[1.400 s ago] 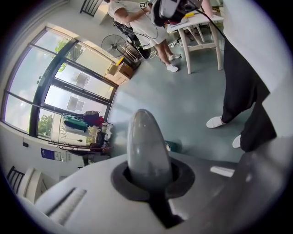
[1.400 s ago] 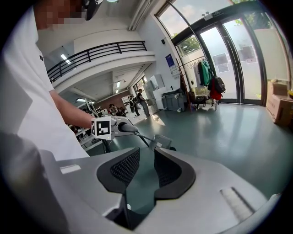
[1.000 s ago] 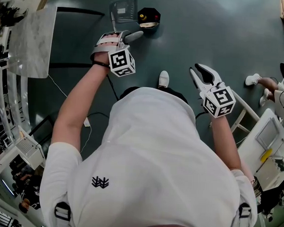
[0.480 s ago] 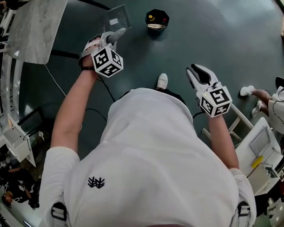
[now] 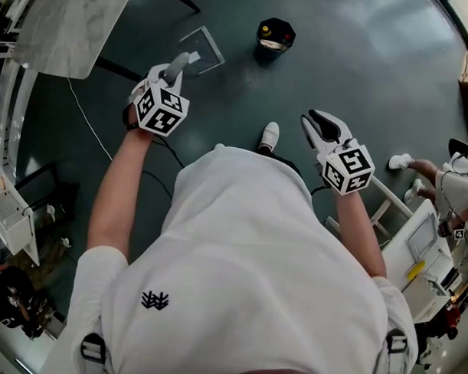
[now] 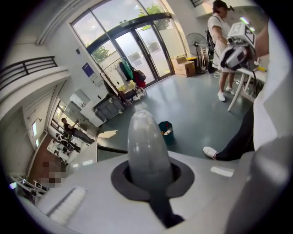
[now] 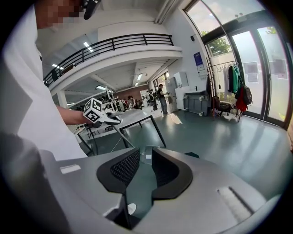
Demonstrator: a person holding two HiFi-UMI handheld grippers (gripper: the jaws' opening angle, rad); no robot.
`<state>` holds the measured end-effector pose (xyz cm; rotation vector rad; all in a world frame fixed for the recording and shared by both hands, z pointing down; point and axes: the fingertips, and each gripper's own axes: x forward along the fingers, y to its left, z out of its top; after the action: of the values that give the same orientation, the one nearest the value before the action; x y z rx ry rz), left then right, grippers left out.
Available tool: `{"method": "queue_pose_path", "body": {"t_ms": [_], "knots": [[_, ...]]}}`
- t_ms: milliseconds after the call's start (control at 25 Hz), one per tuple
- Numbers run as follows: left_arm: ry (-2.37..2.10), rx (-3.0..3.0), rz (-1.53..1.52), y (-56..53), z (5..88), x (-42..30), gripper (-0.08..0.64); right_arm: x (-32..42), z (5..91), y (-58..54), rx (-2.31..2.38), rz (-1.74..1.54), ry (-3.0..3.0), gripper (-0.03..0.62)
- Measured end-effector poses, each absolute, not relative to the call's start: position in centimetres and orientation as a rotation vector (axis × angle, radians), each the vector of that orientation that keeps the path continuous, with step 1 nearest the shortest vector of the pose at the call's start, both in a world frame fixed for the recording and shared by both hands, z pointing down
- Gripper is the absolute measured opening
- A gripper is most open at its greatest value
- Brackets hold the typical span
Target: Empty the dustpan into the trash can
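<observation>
My left gripper (image 5: 170,73) is shut on the grey handle (image 6: 144,145) of a clear dustpan (image 5: 203,51), which hangs over the dark floor at the upper left. The dark trash can (image 5: 275,34), with something yellow inside, stands to the dustpan's right with a gap between them. It shows again in the left gripper view as the trash can (image 6: 165,130) beyond the handle. My right gripper (image 5: 323,126) hangs at the right, open by a narrow gap, with nothing between its ribbed pads (image 7: 125,167). Through that gap the dustpan (image 7: 145,156) shows far off.
A marble-topped table (image 5: 71,23) on black legs stands at the upper left, with a cable (image 5: 85,117) on the floor beside it. My own white shoe (image 5: 270,133) points forward. Another person (image 5: 453,178) and white furniture (image 5: 416,242) crowd the right side.
The left gripper and dustpan have drawn away from the trash can, which was right beside the dustpan a second ago. The right gripper has hardly moved.
</observation>
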<state>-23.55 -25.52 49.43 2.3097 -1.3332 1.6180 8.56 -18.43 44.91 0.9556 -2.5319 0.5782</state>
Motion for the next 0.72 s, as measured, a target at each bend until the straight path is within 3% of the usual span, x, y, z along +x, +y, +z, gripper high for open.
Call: {"method": "queue_pose_path", "body": {"t_ms": [720], "knots": [[-1.346,2.203,1.05,-10.3,48.7,-36.2,0.057,-1.7,44.7,-7.5,1.016,0.55,-2.494,0.072]]}}
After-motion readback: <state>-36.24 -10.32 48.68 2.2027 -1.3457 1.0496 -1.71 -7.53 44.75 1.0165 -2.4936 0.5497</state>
